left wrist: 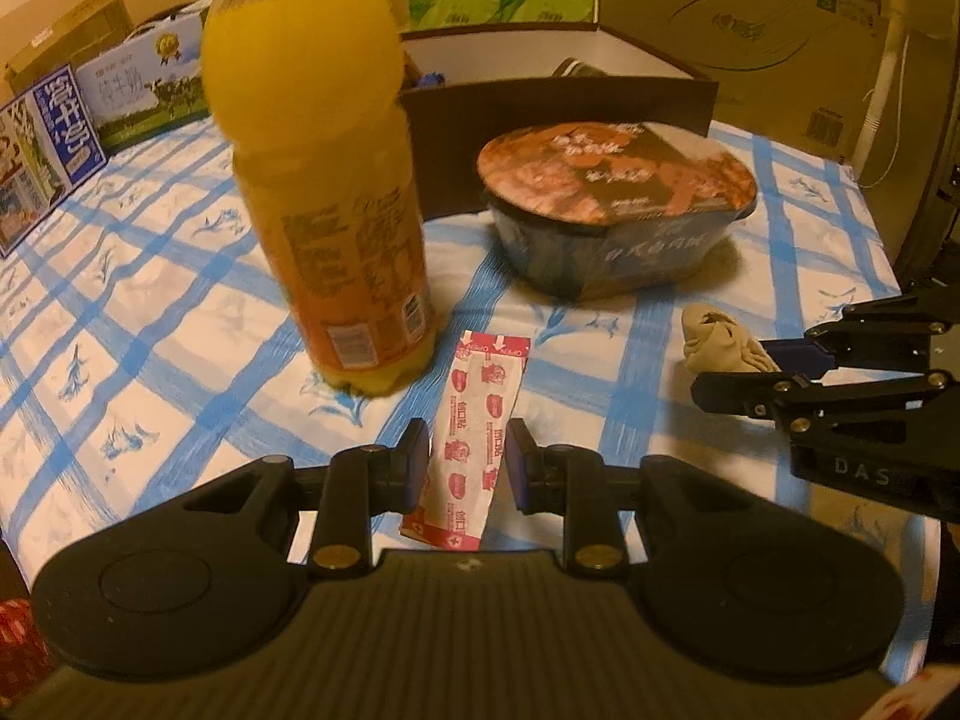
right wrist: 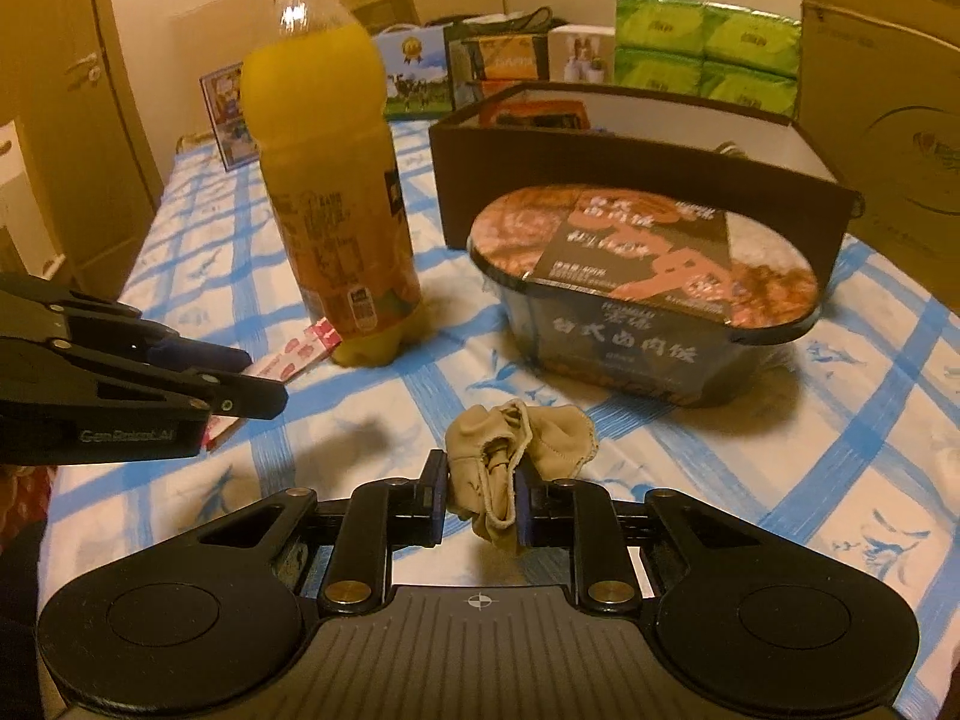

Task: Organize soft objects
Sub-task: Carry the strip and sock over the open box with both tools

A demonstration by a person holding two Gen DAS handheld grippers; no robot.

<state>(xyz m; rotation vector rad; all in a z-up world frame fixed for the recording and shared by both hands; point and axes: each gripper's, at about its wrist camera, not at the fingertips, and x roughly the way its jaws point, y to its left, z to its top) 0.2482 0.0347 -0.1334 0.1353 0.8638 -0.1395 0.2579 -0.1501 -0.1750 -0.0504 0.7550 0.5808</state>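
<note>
A red-and-white plaster packet (left wrist: 480, 420) sits between the fingers of my left gripper (left wrist: 468, 441), which is shut on its long sides just above the blue-checked cloth. From the right wrist view the packet (right wrist: 294, 360) pokes out past the left gripper (right wrist: 258, 378). My right gripper (right wrist: 480, 471) is shut on a crumpled beige sock (right wrist: 528, 438), whose free end droops over the cloth. In the left wrist view the sock (left wrist: 720, 342) shows at the tips of the right gripper (left wrist: 738, 372).
A tall orange-drink bottle (left wrist: 342, 210) stands close ahead on the left, with an instant-noodle bowl (left wrist: 618, 204) on the right. Behind them is an open dark box (right wrist: 600, 168). Milk cartons (left wrist: 144, 84), green tissue packs (right wrist: 708, 54) and cardboard boxes (left wrist: 750, 30) line the back.
</note>
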